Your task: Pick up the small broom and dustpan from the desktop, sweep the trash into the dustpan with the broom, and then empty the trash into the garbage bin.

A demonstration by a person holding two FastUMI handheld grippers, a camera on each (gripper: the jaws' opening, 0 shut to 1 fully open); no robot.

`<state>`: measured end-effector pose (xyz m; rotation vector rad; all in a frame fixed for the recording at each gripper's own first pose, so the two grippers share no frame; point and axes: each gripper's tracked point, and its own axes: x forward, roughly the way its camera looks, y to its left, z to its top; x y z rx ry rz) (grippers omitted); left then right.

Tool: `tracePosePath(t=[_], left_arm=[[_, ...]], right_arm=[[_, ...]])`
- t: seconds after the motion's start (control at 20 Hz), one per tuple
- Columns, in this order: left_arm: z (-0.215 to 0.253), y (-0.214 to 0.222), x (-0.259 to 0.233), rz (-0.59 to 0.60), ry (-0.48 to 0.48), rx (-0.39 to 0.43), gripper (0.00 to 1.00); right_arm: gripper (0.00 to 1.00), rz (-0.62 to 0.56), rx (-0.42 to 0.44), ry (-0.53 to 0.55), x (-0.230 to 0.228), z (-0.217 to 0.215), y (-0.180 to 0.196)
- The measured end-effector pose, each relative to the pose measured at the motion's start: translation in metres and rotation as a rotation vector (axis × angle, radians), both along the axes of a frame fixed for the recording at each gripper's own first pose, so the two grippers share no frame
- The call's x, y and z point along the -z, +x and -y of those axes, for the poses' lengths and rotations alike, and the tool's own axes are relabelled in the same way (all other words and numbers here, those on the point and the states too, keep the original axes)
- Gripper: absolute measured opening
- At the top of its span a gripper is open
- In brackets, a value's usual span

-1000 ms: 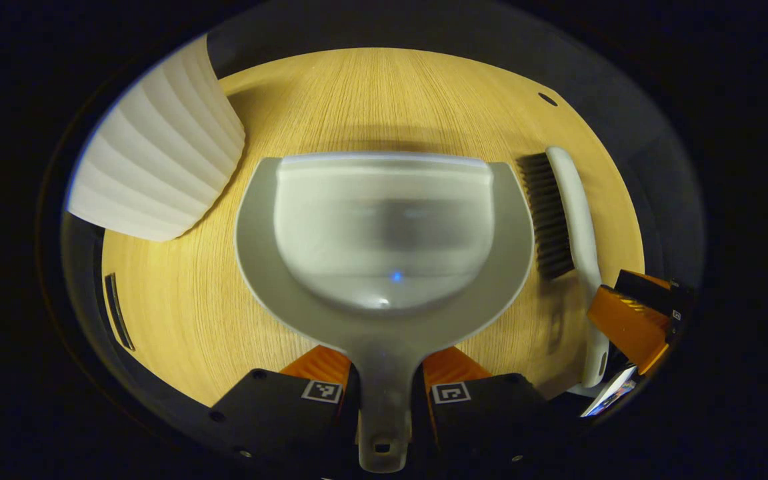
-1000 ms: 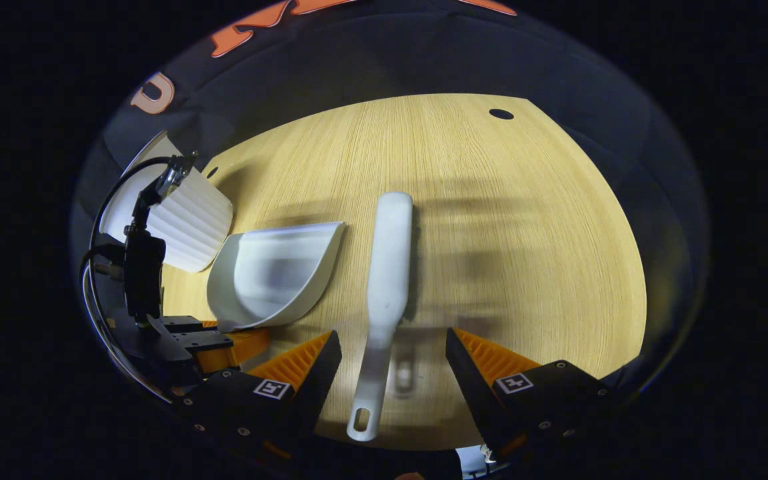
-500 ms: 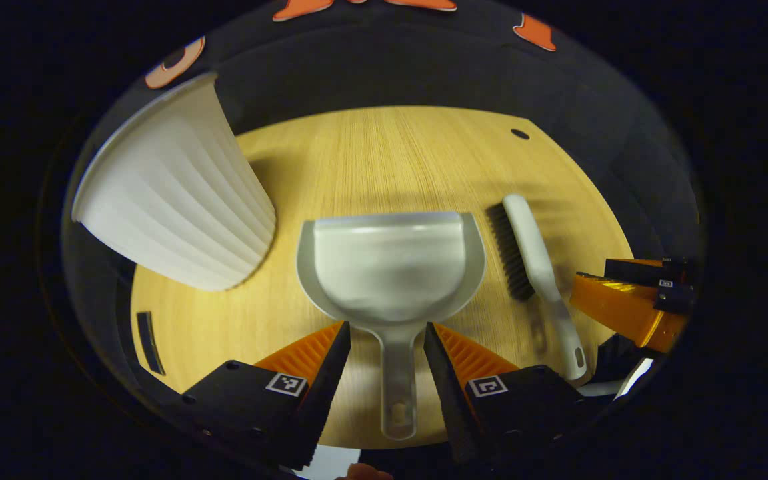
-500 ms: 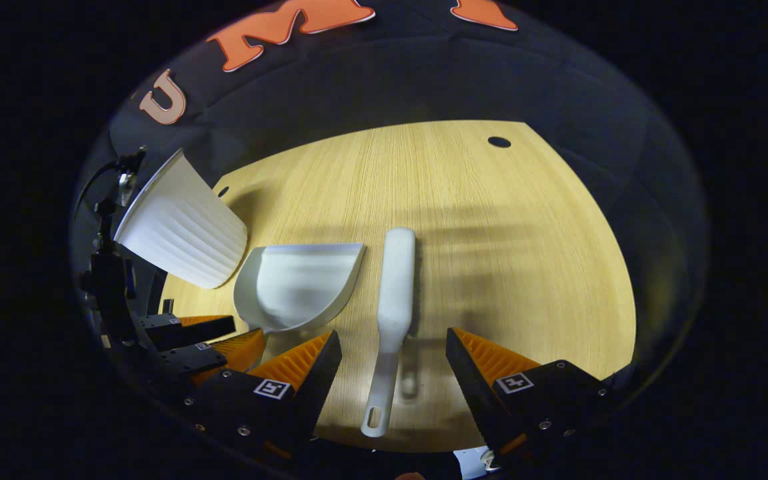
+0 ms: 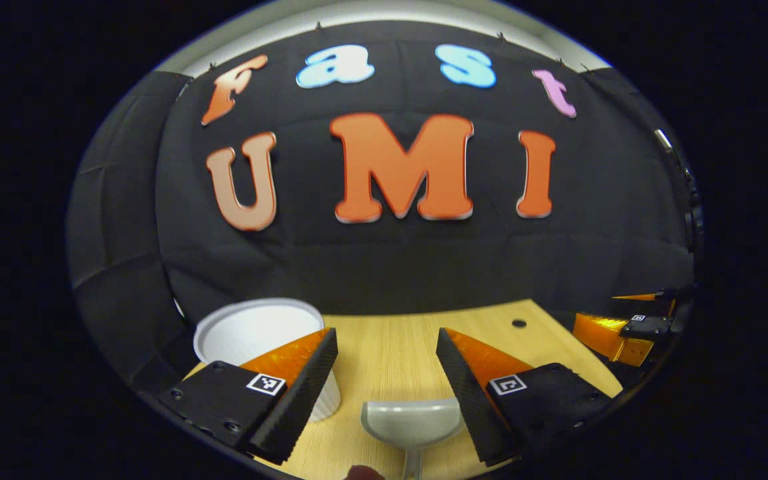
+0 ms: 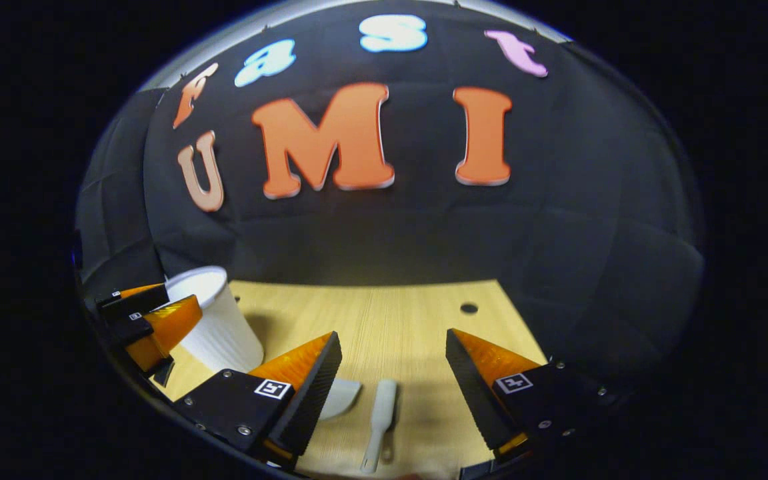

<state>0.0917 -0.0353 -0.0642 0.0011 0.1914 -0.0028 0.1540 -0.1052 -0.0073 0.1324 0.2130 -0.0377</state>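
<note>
Both hand-held grippers have withdrawn; dustpan lies pale, released.

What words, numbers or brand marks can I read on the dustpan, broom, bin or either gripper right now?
None can be read.
dustpan: plain, no print seen.
broom: plain, no print seen.
bin: ribbed wall, no label seen.
left gripper: square coded markers, a pattern, no words.
right gripper: the same kind of markers, no words.
</note>
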Motion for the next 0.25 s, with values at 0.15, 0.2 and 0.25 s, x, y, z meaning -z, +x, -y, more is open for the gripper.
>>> tracePosePath(t=[0.15,0.2,0.25], left_arm=[[0.008,-0.007,0.006,0.186,0.069,-0.029,0.93],[0.012,-0.009,0.010,0.234,0.064,-0.020,0.94],[0.015,-0.012,0.014,0.244,0.050,-0.004,0.93]], right_arm=[[0.95,0.184,0.049,0.011,-0.040,0.011,-0.008],[0.95,0.237,0.064,0.007,-0.051,0.016,-0.012],[0.95,0.278,0.074,-0.002,-0.061,0.017,-0.018]])
